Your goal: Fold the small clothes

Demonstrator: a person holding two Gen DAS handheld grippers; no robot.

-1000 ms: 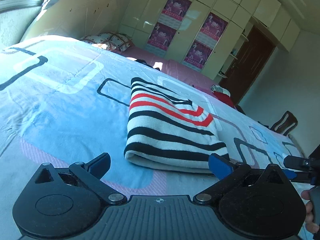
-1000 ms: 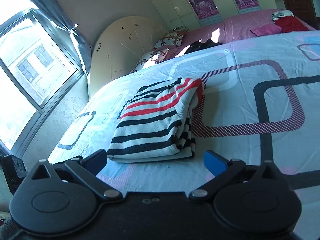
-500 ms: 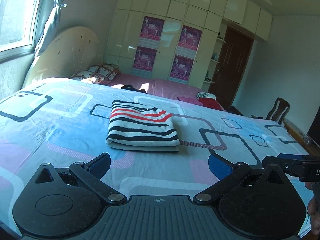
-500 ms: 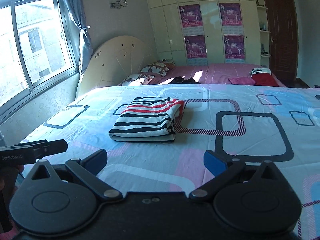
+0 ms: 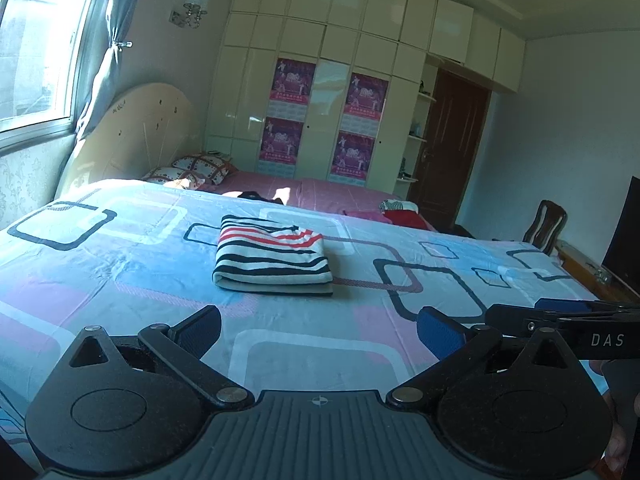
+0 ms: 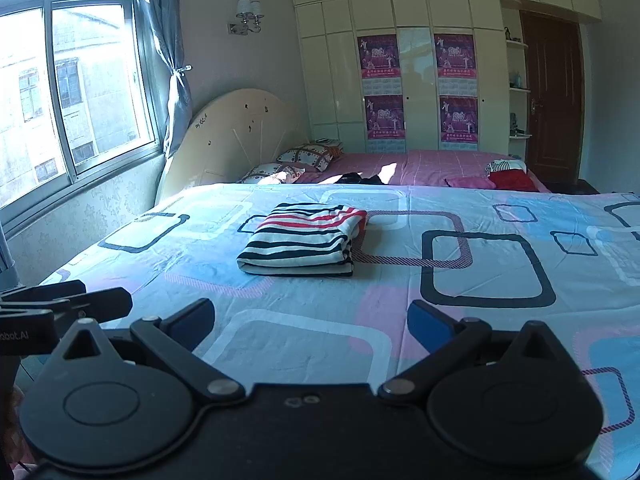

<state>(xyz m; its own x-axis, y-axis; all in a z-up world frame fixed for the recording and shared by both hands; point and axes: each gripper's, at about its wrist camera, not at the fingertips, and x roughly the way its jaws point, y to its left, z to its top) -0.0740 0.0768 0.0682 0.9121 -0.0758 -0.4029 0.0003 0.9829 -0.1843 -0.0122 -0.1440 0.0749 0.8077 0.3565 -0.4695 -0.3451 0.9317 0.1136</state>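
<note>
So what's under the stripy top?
The stripy top lies folded on the bed sheet, over its blue, white and pink squares pattern. Whatever is directly beneath it, or tucked inside the folds, is hidden.

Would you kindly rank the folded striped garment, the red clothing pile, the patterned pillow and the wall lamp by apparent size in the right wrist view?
1. folded striped garment, clearly largest, though nearest the camera.
2. patterned pillow and red clothing pile: look alike, unranked.
3. wall lamp, smallest, but farthest away.
</note>
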